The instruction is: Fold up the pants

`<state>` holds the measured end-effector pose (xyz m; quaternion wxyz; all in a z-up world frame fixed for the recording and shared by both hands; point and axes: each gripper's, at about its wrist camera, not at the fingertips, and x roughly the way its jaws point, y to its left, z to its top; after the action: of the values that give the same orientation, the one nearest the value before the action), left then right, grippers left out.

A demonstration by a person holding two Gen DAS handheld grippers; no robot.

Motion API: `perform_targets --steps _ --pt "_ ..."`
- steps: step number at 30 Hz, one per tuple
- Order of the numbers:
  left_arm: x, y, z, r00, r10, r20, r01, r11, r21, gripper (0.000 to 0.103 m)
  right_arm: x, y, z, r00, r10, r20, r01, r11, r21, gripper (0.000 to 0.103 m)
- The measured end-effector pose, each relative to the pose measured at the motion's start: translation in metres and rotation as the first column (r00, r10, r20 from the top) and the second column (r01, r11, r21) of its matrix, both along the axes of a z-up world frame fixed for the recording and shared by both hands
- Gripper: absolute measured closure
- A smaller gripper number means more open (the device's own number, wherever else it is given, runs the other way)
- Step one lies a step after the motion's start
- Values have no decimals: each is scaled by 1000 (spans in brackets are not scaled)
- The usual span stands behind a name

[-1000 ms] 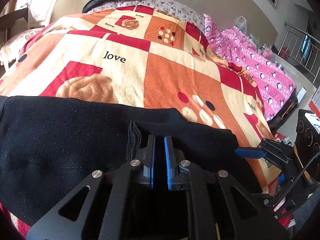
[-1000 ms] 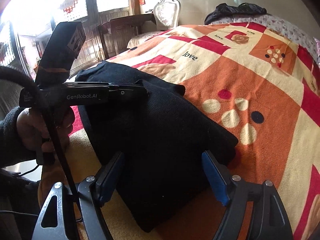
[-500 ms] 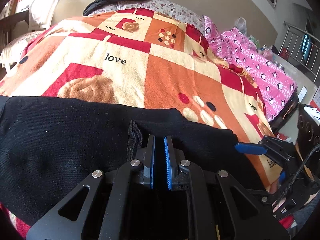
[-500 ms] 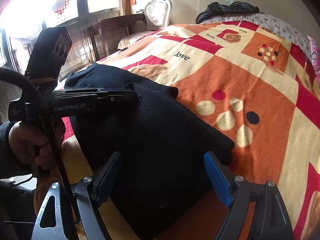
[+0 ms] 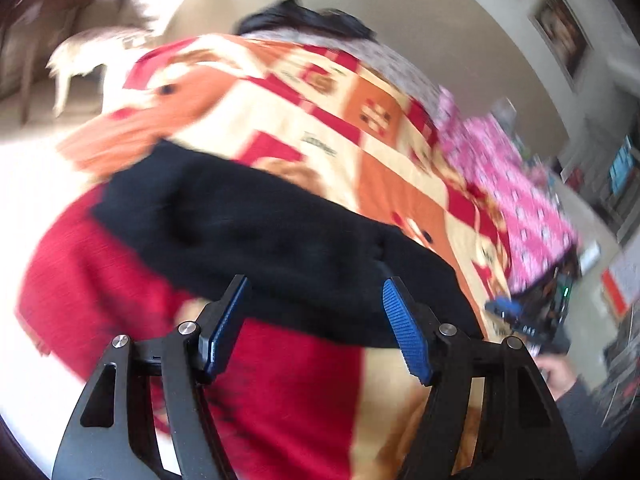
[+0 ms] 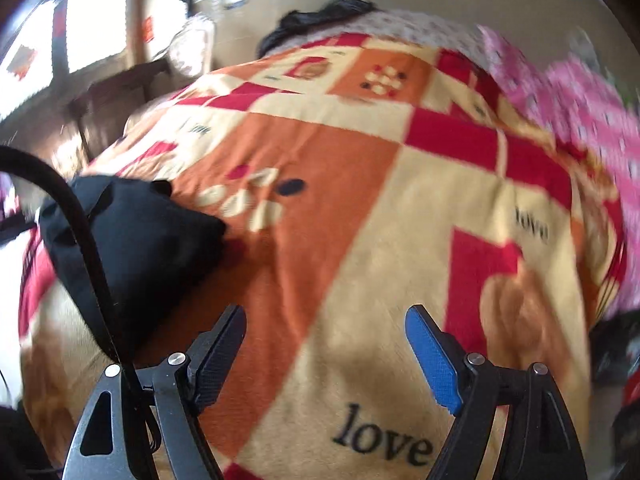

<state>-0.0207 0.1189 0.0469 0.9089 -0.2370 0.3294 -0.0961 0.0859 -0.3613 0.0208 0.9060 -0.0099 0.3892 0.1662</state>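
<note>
The black pants (image 5: 256,224) lie folded in a compact bundle near the bed's front edge, on the patterned blanket (image 5: 360,152). My left gripper (image 5: 316,328) is open and empty, pulled back just in front of the pants' near edge. In the right wrist view the pants (image 6: 136,232) sit at the left, and my right gripper (image 6: 324,352) is open and empty over bare blanket (image 6: 360,200), off to the right of them. Both views are motion-blurred.
A pink patterned quilt (image 5: 520,184) lies along the bed's right side. Dark clothing (image 6: 320,20) lies on the pillow at the head of the bed. A white chair (image 5: 100,44) and wooden furniture stand left of the bed. A black cable (image 6: 80,248) crosses the right view.
My left gripper has opened, let go of the pants and drawn back. My right gripper has swung right, away from the pants, and stays open.
</note>
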Motion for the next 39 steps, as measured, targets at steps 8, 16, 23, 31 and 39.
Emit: perform_targets --steps 8,16,23,31,39 --pt "13 72 -35 935 298 -192 -336 917 -216 35 9 -20 -7 996 -49 -76 58 991 123 23" --pt "31 94 -46 938 273 -212 -342 826 -448 30 8 -25 -7 996 -46 -77 60 980 189 23" --pt "20 89 -46 936 309 -168 -351 805 -478 30 9 -26 -7 996 -48 -77 62 981 185 23" --pt "30 84 -42 950 299 -93 -307 837 -454 30 9 -26 -7 996 -49 -77 63 981 185 23" --pt "25 59 -43 966 213 -147 -256 866 -429 30 9 -25 -7 996 -50 -77 64 981 184 23"
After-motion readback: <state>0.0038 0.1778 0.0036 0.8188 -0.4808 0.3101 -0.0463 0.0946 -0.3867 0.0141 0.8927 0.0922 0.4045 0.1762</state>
